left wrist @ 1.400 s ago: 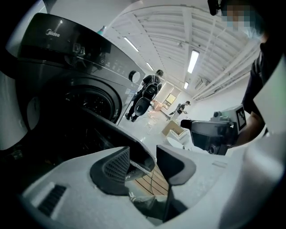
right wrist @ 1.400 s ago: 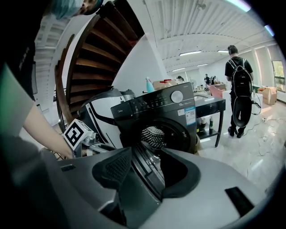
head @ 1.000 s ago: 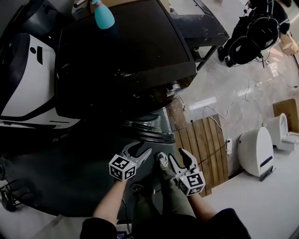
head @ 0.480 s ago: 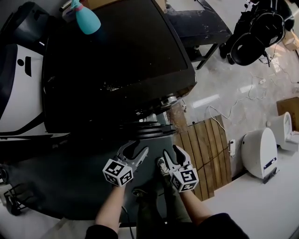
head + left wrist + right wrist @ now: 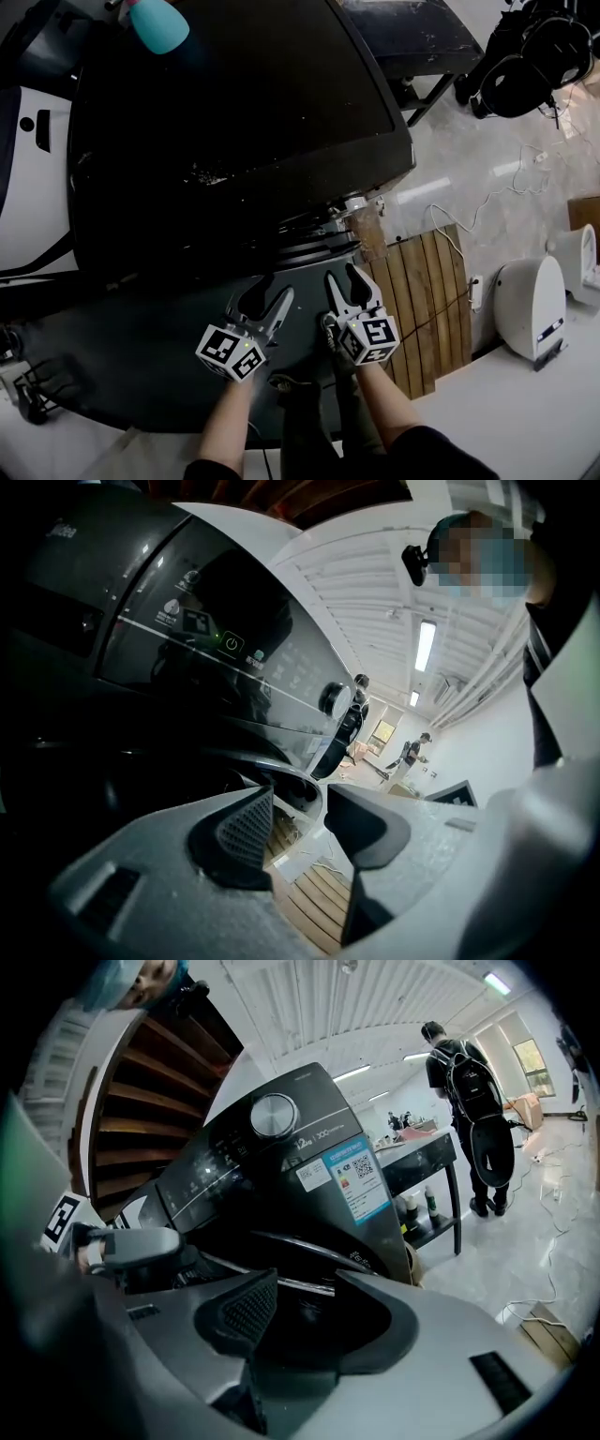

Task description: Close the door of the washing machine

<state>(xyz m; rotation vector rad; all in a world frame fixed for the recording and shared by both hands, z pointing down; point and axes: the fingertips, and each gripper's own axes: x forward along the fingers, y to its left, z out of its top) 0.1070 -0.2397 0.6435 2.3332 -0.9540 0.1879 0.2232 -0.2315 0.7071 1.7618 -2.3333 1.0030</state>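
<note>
A black front-loading washing machine fills the upper head view, seen from above. Its round door juts out from the front as a curved rim just ahead of both grippers; in the right gripper view the door is a dark ring below the control panel and knob. My left gripper is open and empty, a little below and left of the rim. My right gripper is also open and empty, close to the rim's right part. Nothing lies between the left gripper pads or the right gripper pads.
A teal bottle stands on the machine's top. A wooden pallet lies right of the grippers, a white appliance beyond it. A black table stands behind on the right, and cables cross the floor. A person with a backpack walks further off.
Both grippers have come closer to the machine's front and the door rim. The right one has drawn level with the left. Both stay open and empty.
</note>
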